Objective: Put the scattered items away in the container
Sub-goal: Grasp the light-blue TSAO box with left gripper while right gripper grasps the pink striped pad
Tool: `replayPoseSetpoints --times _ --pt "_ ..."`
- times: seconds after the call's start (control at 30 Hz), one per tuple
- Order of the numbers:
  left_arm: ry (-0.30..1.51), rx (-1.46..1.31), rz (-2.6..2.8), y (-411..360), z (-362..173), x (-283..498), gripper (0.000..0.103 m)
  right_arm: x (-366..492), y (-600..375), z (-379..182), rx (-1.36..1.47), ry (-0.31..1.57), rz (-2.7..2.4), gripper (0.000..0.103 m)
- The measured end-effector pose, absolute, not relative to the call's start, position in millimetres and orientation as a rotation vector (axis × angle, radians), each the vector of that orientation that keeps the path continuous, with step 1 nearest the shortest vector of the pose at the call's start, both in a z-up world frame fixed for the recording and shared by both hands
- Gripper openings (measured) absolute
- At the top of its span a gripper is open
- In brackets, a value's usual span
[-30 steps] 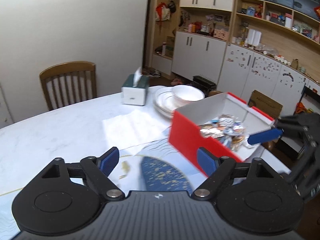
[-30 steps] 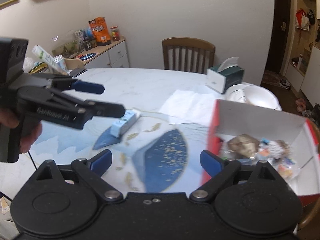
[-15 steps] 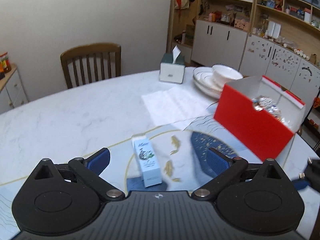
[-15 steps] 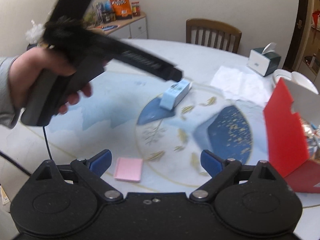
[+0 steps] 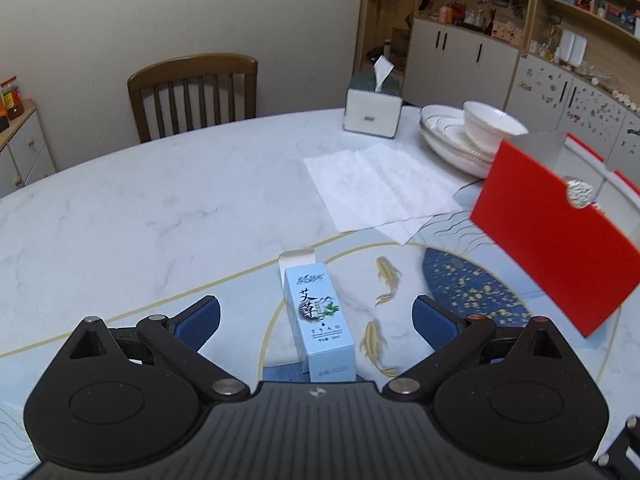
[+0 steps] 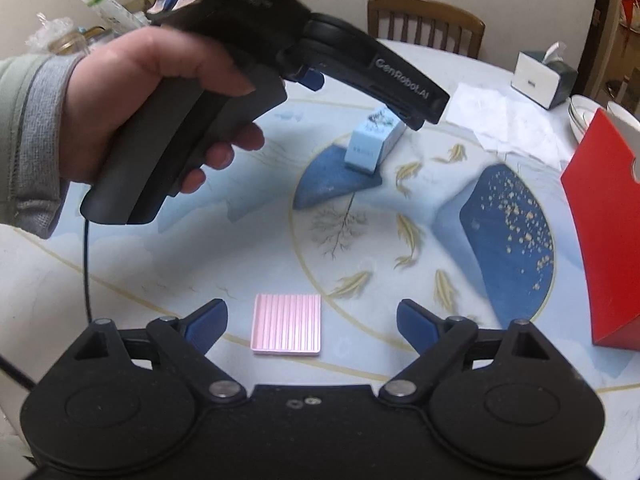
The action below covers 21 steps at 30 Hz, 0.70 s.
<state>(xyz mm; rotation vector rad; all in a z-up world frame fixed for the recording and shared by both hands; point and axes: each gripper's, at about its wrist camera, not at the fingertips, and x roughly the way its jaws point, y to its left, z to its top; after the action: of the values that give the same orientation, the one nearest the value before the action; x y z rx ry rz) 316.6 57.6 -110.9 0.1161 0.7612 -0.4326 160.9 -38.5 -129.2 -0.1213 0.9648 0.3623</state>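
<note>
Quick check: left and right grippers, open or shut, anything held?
Left gripper: open, holding nothing, pale blue box between the jaws.
Right gripper: jaws closing, holding nothing, pink pad below.

a plain cream wall stands behind a wooden slat-back chair pushed to the round marble table. to the right, white cabinets sit under wooden shelves crowded with small items.

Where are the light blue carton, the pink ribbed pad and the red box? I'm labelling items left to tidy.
light blue carton point(image 5: 320, 320), left wrist view, printed top face.
pink ribbed pad point(image 6: 287, 330), right wrist view, centre of ribbed top.
red box point(image 5: 556, 248), left wrist view, red outer wall.
</note>
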Motion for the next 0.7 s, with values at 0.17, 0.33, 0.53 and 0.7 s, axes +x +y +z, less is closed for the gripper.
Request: replayPoseSetpoints --times 0.17,0.33,0.53,0.7 --pt "0.772 0.132 -0.391 52.8 -120.8 321.2 0.103 156.9 -29.5 -136.8 -0.134 0.987 0.351 0.084" --pt "0.796 0.132 -0.387 46.2 -127.7 325.4 0.103 155.1 -24.2 -142.4 -0.139 1.008 0.347 0.079" --pt "0.806 0.146 -0.384 38.3 -131.3 328.6 0.103 153.2 -20.3 -145.5 -0.180 0.998 0.345 0.072" --pt "0.807 0.120 -0.358 41.3 -133.6 332.9 0.102 151.9 -17.8 -144.9 -0.193 0.986 0.350 0.069"
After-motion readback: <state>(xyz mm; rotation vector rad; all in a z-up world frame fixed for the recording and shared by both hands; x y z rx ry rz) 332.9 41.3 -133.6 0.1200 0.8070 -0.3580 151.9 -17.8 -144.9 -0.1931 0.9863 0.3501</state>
